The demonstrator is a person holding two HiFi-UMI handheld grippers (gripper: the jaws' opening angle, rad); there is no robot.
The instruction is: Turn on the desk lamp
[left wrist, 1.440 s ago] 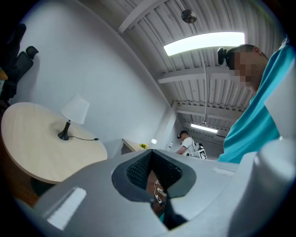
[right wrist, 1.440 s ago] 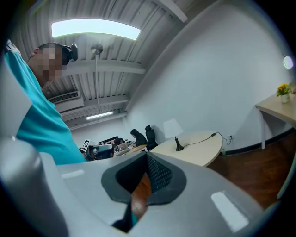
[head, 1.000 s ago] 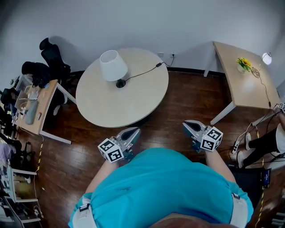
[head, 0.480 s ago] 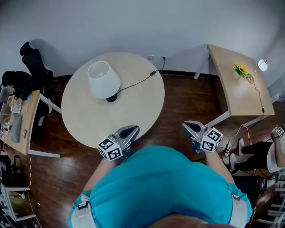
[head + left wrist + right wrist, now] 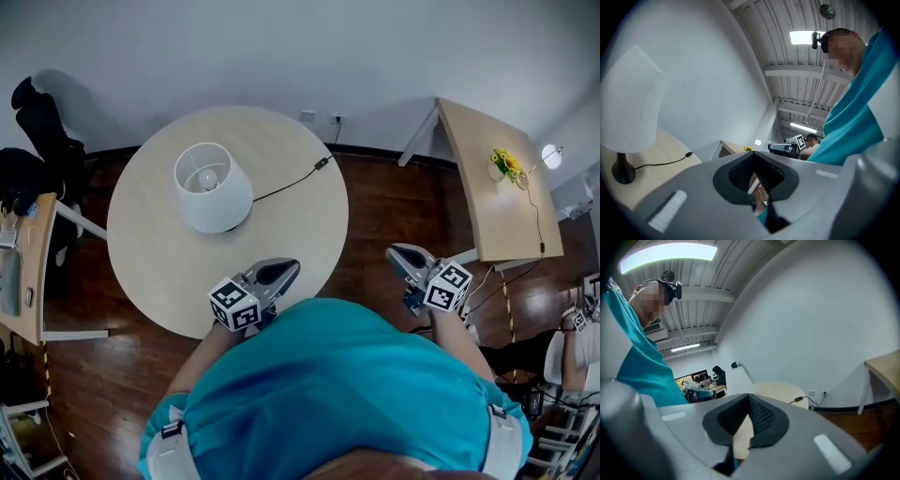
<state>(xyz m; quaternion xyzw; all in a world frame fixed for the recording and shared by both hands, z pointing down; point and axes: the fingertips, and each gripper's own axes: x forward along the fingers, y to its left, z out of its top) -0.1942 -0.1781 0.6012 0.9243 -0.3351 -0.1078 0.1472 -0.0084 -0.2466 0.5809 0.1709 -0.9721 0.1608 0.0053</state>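
Note:
The desk lamp (image 5: 212, 187) has a white shade and a dark base and stands on the round pale table (image 5: 159, 272). Its black cord (image 5: 286, 184) runs right past an inline switch (image 5: 322, 162) towards the wall. My left gripper (image 5: 281, 269) is shut and empty over the table's near edge, below and right of the lamp. My right gripper (image 5: 401, 255) is shut and empty over the wooden floor, right of the table. In the left gripper view the shade (image 5: 628, 103) and base (image 5: 622, 171) are at far left. In the right gripper view the shade (image 5: 738, 379) is far off.
A rectangular desk (image 5: 487, 216) with yellow flowers (image 5: 506, 164) and a small lamp (image 5: 550, 155) stands at the right. A cluttered desk (image 5: 23, 281) and a black chair (image 5: 37, 112) are at the left. Another person (image 5: 581, 328) is at the right edge.
The round table and lamp have come closer and lower in the head view. My left gripper is now over the table's near edge. Both grippers stayed shut.

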